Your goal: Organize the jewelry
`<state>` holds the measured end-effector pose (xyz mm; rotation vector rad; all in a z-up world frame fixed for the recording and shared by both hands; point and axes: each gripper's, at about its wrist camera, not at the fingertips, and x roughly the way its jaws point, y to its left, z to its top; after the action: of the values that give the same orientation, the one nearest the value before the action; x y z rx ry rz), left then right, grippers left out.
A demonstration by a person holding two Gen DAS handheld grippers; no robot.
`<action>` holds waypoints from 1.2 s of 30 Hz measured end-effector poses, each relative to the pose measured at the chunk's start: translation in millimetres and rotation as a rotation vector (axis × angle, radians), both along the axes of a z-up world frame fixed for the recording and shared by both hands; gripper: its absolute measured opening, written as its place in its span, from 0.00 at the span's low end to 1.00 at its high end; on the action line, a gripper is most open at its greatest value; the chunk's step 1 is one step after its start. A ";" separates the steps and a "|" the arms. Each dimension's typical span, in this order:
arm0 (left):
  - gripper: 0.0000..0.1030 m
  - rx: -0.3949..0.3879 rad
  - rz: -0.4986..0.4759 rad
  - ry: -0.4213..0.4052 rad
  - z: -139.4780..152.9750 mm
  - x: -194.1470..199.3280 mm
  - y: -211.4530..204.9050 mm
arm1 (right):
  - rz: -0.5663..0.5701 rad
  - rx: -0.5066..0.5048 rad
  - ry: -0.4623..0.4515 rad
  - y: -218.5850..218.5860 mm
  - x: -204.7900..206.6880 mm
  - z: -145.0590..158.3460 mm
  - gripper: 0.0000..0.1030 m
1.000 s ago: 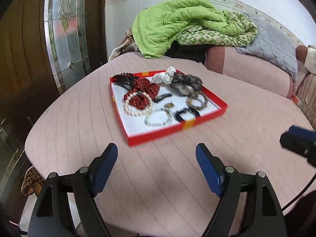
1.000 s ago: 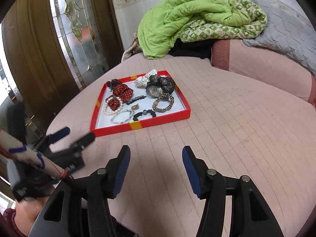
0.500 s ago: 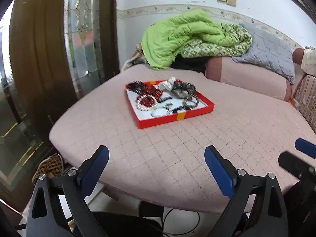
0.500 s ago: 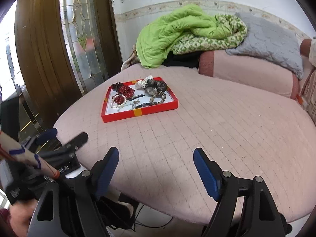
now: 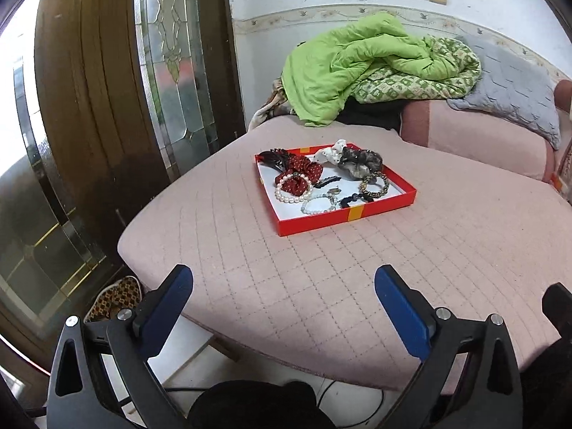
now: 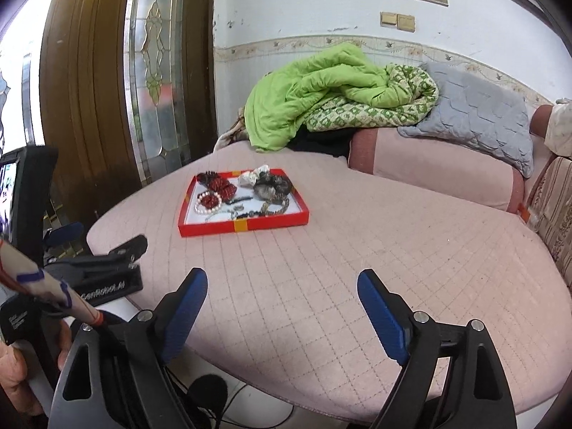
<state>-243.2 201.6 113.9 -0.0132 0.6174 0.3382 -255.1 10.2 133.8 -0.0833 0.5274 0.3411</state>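
Both hand-held tools are hanging released and empty, the left gripper (image 5: pixel 282 287) and right gripper (image 6: pixel 282 291) having just widened, while the jewelry is lying gathered in the far red tray (image 5: pixel 323 223), suggesting little sorting is remaining.

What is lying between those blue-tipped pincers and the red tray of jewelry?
Nothing but bare pink quilted cushion. In the left wrist view it stretches from the open left gripper to the red tray; the right wrist view shows the same before the open right gripper.

Black gripper (image 5: pixel 282 282) frames, blue finger pads (image 6: pixel 380 316), silver screws (image 6: pixel 420 317)
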 end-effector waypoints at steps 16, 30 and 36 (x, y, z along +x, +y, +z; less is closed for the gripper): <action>0.98 -0.002 0.022 0.074 -17.0 14.6 4.9 | 0.029 -0.036 0.057 18.7 24.8 -27.4 0.87; 0.98 -0.001 0.023 0.078 -18.7 16.0 3.9 | 0.024 -0.044 0.094 18.0 28.7 -35.8 0.87; 0.98 0.002 0.025 0.081 -19.1 15.3 4.4 | 0.023 -0.055 0.099 17.8 28.9 -36.5 0.89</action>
<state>-227.9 206.0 94.7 -0.0054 0.6978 0.3648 -226.2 28.1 97.3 -0.1262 0.6344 0.3550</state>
